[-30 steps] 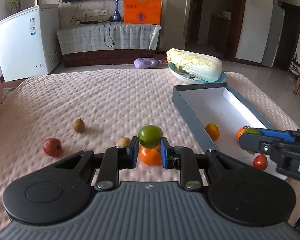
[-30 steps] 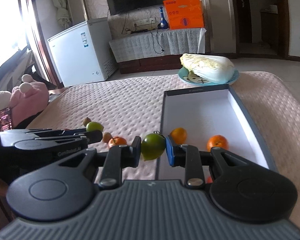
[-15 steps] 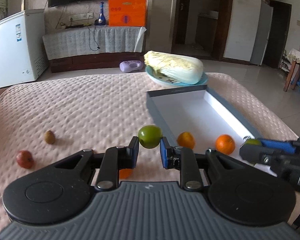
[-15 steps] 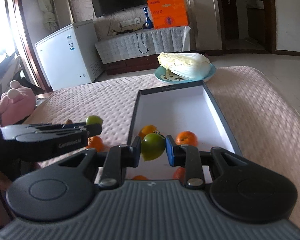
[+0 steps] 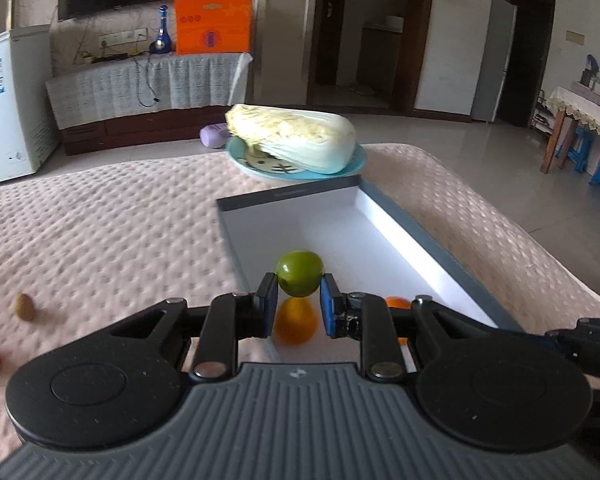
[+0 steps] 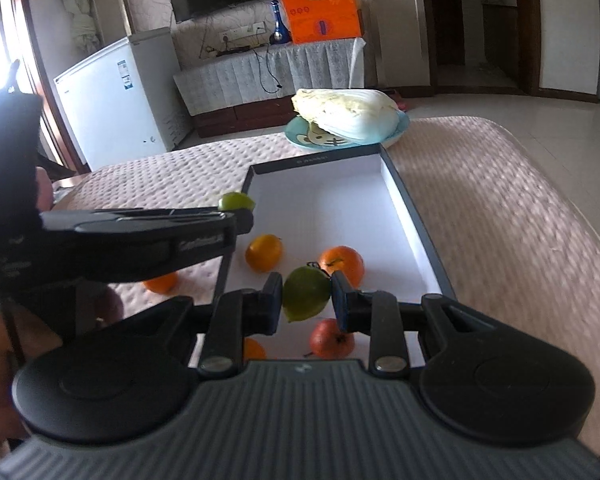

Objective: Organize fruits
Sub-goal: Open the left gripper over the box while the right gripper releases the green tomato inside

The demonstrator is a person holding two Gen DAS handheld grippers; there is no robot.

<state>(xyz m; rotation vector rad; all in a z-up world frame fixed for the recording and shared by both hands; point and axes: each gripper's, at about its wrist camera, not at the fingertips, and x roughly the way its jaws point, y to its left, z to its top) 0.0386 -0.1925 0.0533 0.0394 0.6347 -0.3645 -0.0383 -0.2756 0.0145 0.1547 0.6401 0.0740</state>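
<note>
Fruits: 2 green [image 5: 299, 273] [image 6: 306, 293] clawed, 4 orange-red in box [image 6: 404, 196]

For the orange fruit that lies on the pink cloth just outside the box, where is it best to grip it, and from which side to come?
Grip the orange fruit across its widest middle, coming from above. It is round, so no side is better, but the box wall stands close on one side, so keep the fingers parallel to that wall. Both grippers now hold green fruits, left gripper and right gripper, so one must release first.
</note>
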